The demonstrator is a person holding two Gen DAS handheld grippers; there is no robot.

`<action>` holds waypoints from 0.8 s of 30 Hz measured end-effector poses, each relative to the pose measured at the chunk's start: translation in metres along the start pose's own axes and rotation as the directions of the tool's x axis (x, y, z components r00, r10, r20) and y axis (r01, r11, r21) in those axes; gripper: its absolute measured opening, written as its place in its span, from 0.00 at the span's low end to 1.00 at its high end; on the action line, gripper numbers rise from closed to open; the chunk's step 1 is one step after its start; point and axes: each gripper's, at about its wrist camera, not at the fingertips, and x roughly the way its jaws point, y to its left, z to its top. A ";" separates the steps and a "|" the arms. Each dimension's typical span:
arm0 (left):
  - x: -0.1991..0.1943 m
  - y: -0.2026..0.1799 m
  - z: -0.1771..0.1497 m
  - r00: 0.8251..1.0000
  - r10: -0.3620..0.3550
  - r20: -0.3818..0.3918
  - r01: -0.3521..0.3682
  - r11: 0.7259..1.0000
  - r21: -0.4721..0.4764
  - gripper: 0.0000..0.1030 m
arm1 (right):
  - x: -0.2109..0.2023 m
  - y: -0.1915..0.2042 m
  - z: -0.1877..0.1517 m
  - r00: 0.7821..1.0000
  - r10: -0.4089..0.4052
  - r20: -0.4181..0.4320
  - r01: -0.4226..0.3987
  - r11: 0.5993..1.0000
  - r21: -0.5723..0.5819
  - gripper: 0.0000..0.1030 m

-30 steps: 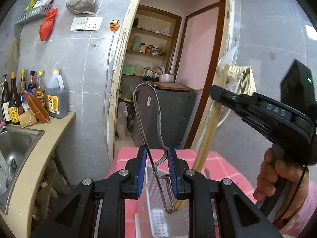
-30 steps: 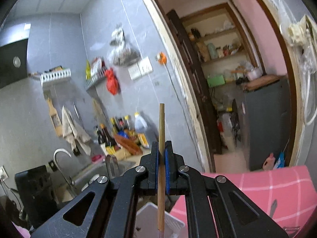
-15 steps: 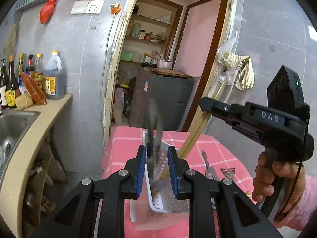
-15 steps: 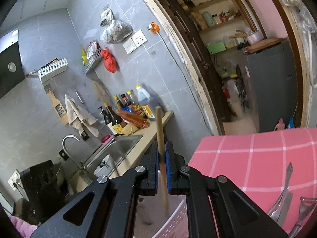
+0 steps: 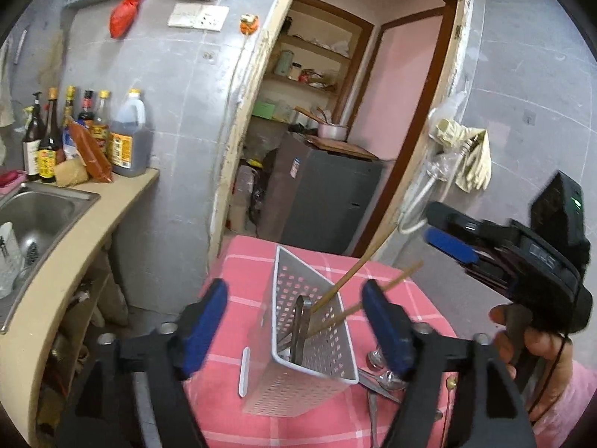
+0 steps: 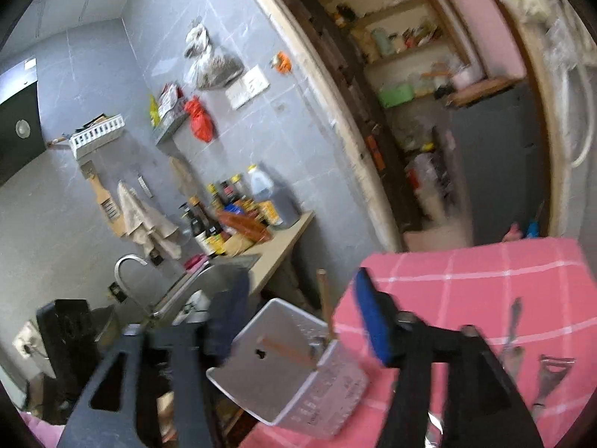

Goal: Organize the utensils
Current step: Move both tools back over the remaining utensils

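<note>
Both claws are seen spread wide with nothing between the pads. The left gripper (image 5: 294, 321) and the right gripper (image 6: 298, 310) have each just been opening, and what they carried now stands in the white perforated basket (image 5: 337, 367) on the pink checked tablecloth (image 5: 242, 261).

Inside the basket the metal tongs (image 5: 298, 326) are propped nearly upright against its left wall, and two wooden chopsticks (image 5: 350, 272) lean out over its right wall, their long axes slanting up and away to the right.

What is left to sort lies on the cloth to the right of the basket. From the left wrist view, spoons and other metal cutlery (image 5: 384, 377) are found just beside the basket's near right corner, partly hidden behind the left gripper's right finger. From the right wrist view, a metal utensil (image 6: 513, 330) and what is probably a peeler (image 6: 548, 377), blurred and not surely named, lie well to the right of the basket, their long axes running roughly away from the camera.

The remaining pieces being all on the basket's right side, the right gripper is judged the nearer; a swing right and down would be called for, with the jaws set across a handle rather than along it
</note>
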 end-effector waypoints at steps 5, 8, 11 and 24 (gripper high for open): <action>-0.018 -0.019 0.000 0.996 0.053 0.070 -0.055 0.998 0.030 1.00 | -0.049 0.000 0.000 0.986 -0.129 0.105 0.135 0.989 -0.058 0.92; -0.027 -0.035 -0.005 0.992 0.077 0.104 -0.084 0.994 0.068 1.00 | -0.079 -0.003 -0.006 0.962 -0.226 0.153 0.240 0.968 -0.076 0.99; -0.033 -0.051 -0.012 0.988 0.086 0.126 -0.099 0.990 0.100 1.00 | -0.103 -0.007 -0.007 0.935 -0.307 0.180 0.326 0.941 -0.088 0.99; -0.048 -0.105 -0.052 0.983 0.094 0.156 -0.126 0.970 0.208 1.00 | -0.168 -0.045 -0.051 0.839 -0.533 0.105 0.543 0.830 -0.128 0.99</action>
